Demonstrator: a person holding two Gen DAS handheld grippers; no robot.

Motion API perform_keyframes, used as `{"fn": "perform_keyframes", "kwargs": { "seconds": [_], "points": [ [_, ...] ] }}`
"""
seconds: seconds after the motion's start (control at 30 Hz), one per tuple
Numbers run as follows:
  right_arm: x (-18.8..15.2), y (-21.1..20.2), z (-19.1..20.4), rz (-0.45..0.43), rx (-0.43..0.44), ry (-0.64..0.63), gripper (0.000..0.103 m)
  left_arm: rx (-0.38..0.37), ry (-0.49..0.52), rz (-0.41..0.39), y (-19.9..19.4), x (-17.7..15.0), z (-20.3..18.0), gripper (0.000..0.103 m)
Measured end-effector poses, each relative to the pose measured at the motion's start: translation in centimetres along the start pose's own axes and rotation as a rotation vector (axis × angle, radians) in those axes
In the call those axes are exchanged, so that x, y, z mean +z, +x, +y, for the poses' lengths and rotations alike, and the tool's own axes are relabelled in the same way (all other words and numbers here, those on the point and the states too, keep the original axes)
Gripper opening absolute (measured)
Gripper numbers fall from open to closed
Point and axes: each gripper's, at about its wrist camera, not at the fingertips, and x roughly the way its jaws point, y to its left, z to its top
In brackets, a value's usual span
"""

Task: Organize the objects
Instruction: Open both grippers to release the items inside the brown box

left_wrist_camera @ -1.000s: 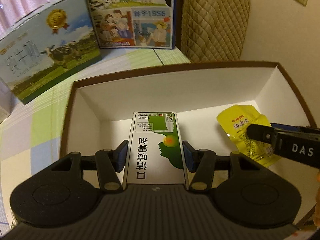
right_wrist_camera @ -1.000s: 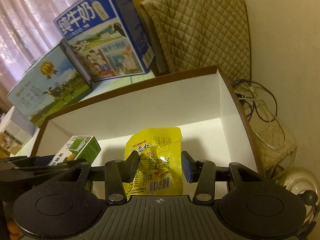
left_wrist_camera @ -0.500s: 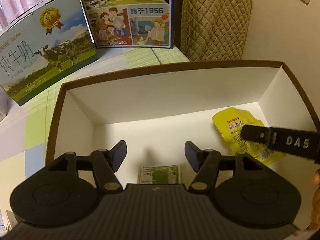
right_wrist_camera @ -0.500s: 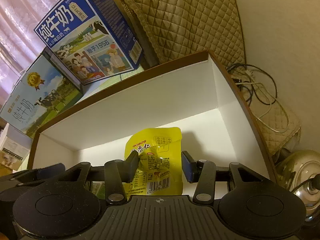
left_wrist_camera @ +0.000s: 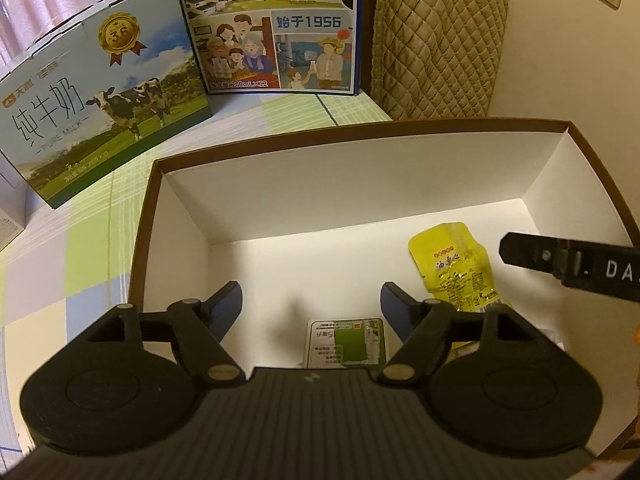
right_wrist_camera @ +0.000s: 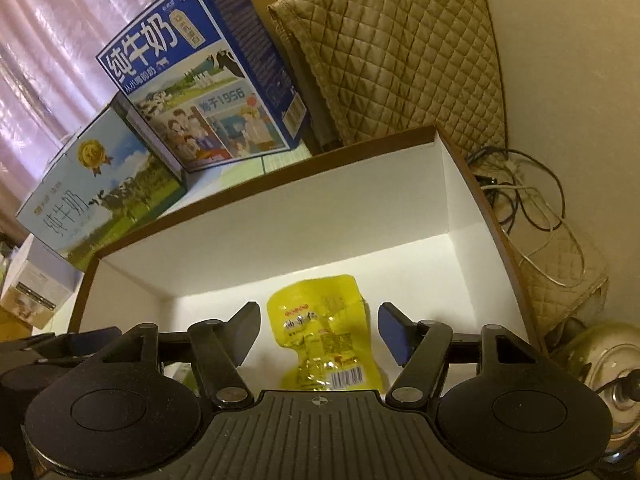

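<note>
Fingers (left_wrist_camera: 228,300) apart, yellow pouch (right_wrist_camera: 320,328) in box (left_wrist_camera: 360,184)

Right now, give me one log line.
left tool: open | right tool: open | green-white carton, yellow pouch: lying in white box

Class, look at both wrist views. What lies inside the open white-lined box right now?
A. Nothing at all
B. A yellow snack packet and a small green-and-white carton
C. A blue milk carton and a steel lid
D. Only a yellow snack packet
B: the yellow snack packet and the small green-and-white carton both rest on the floor of the box, apart from each other.
</note>
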Motion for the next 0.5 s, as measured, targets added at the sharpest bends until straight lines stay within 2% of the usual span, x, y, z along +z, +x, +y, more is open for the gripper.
{"fn": "perform_keyframes", "kwargs": {
  "seconds": [0.5],
  "points": [
    [-1.4, -2.1, -0.5, 0.007, 0.006, 0.005, 0.063, -0.013, -0.009, -0.011, -2.4, -0.9, 0.8, 0.074]
  ]
}}
